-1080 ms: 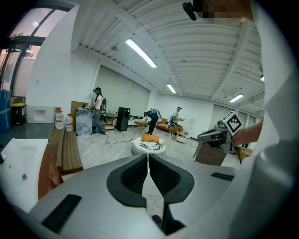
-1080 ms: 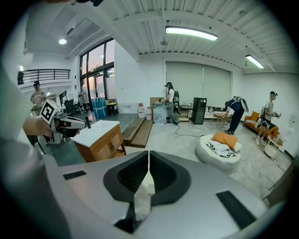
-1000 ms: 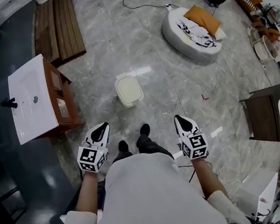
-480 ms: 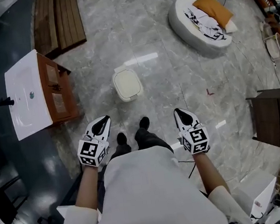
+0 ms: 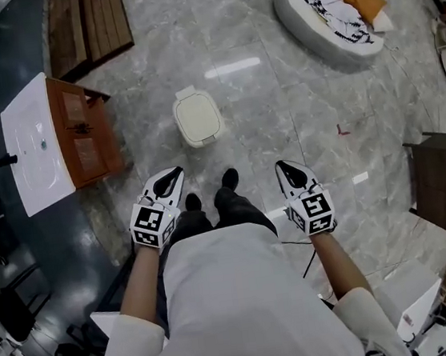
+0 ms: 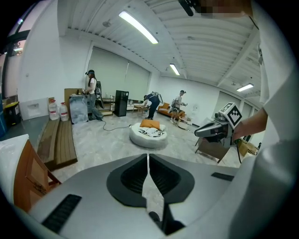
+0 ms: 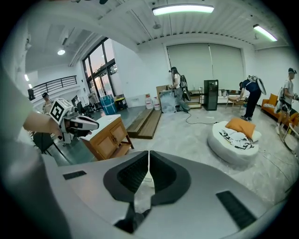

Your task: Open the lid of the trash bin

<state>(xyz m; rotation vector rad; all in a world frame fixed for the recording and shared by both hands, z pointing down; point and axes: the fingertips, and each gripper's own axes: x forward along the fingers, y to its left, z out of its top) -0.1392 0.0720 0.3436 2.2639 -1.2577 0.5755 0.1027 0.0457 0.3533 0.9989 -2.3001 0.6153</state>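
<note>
The trash bin (image 5: 198, 118) is small and cream-white, standing on the marble floor with its lid down, just ahead of the person's shoes (image 5: 228, 180). My left gripper (image 5: 175, 172) hangs shut and empty to the near left of the bin, well short of it. The right gripper (image 5: 279, 165) hangs shut and empty to the near right. In the left gripper view the jaws (image 6: 148, 156) meet at the tips, and the right gripper (image 6: 212, 129) shows beyond them. In the right gripper view the jaws (image 7: 149, 154) are also together, with the left gripper (image 7: 79, 123) off to the side.
A wooden cabinet with a white sink top (image 5: 37, 143) stands left of the bin. Wooden planks (image 5: 88, 28) lie at the far left. A round white cushion bed (image 5: 330, 3) with an orange pillow sits far right, and a dark side table (image 5: 441, 179) at right. Several people stand across the room.
The head view has tipped, so bin, cabinet and shoes slid up the frame. Both grippers stay shut at either side of the body. The bin's lid stays down.
</note>
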